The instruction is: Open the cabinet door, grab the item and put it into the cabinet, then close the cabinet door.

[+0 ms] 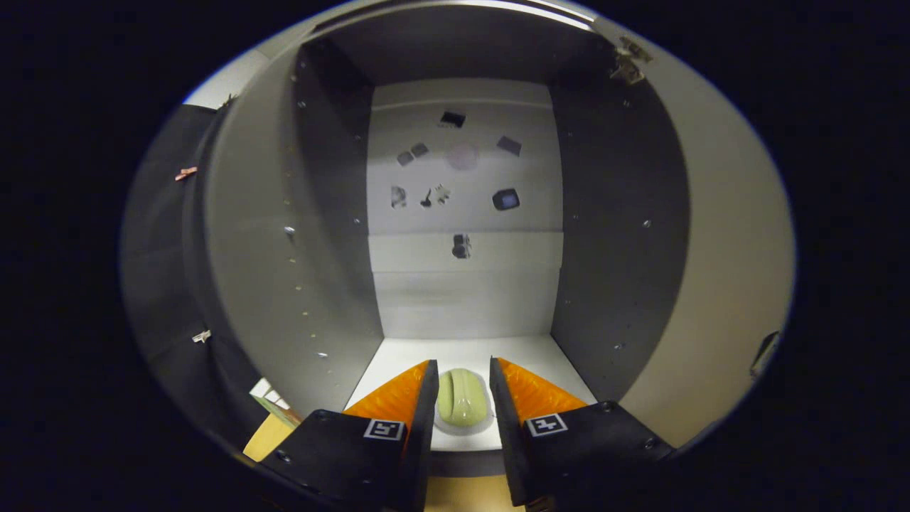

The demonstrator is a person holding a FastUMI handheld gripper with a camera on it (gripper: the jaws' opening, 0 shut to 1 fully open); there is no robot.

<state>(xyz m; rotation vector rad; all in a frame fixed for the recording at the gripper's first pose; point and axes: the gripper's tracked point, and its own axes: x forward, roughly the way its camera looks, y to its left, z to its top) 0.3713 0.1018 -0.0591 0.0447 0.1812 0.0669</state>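
Your gripper (460,398) flanked the pale green glossy oblong item (463,407), fingers apparently just clear, near the white cabinet floor's (462,352) front edge; withdrawing carelessly could have dragged it out.

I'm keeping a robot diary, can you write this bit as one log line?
cabinet door: open | green item: on cabinet floor, between fingers | gripper: open, not pressing

Gripper (460,370) level, pointing straight ahead. Fingers parted to a narrow gap, left finger (409,398) and right finger (522,398) roughly symmetric, tips angled slightly inward, neither visibly pressing on anything at the far end.
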